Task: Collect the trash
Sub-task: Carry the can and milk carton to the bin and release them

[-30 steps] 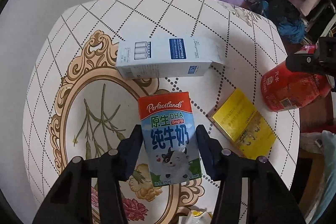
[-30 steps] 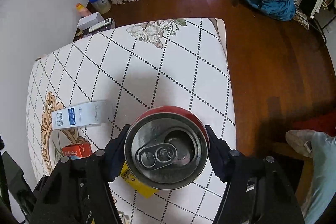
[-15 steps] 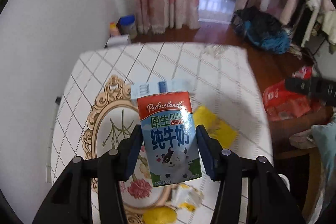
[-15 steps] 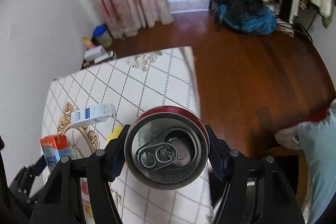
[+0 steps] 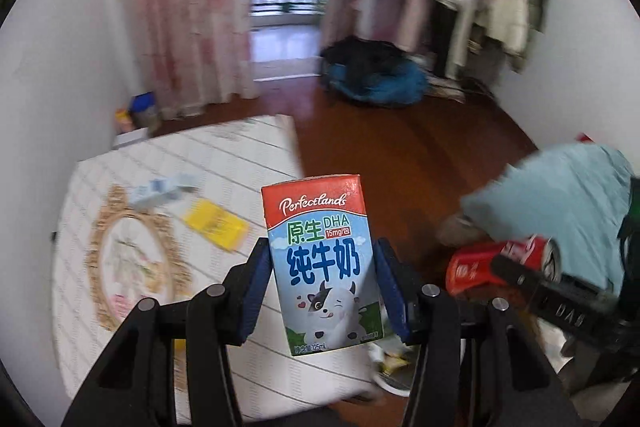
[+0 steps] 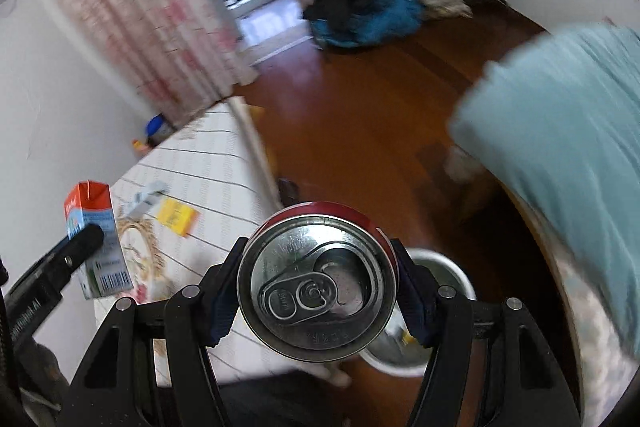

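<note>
Milk carton between left tongs (upright), can between right tongs

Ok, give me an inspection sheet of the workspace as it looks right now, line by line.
Surface: table under a white diamond-pattern cloth with a gold oval motif; view blurred.
Job's things: milk carton and red can, opened, both held off the table; metal bin on the floor beyond the can.
Clutter: yellow packet and white-blue box lie on the table.
Grippers: left gripper shut on the carton; right gripper shut on the can.
Cables: nothing seen.
Surroundings: wooden floor, pink curtains, hanging clothes, blue-black heap on the floor, light blue cloth at right.
</note>
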Motion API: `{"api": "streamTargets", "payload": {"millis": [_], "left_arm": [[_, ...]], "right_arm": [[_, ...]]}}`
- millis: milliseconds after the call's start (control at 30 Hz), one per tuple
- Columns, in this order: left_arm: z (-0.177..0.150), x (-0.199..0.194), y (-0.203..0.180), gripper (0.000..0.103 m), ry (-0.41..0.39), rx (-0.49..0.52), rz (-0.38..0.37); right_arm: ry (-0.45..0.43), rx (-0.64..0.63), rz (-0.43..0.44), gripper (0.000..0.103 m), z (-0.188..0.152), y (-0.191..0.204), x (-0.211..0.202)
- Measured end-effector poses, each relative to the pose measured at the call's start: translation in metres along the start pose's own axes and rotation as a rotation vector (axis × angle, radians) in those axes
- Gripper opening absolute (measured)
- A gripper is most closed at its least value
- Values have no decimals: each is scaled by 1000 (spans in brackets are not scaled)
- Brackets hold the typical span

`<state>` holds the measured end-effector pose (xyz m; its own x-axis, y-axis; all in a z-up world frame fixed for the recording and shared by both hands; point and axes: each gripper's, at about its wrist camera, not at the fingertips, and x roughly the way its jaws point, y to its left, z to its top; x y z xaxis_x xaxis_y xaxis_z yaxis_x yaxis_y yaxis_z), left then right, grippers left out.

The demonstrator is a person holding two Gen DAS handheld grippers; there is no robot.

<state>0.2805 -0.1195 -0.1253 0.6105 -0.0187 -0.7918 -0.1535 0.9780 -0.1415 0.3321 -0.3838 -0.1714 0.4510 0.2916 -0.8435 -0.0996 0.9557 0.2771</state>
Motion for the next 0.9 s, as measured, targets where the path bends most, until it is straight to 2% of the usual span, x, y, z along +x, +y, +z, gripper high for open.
{"api": "streamTargets", "payload": {"millis": [200, 400, 600, 800, 900], "left_arm": [[-31, 30, -64, 48, 95, 83, -87], [-63, 81, -106, 48, 205, 146, -103], [-91, 131, -131, 48, 329, 186, -116], [-109, 171, -136, 50, 440, 183, -131], [-117, 182, -136, 50, 479, 176, -115]], "right_arm": [[49, 154, -68, 69, -46, -98, -1], [134, 255, -92, 69, -78, -154, 39], [222, 322, -76, 69, -99, -184, 95], [279, 351, -93, 69, -106, -201, 145], [308, 365, -89, 70, -109, -207, 165]]}}
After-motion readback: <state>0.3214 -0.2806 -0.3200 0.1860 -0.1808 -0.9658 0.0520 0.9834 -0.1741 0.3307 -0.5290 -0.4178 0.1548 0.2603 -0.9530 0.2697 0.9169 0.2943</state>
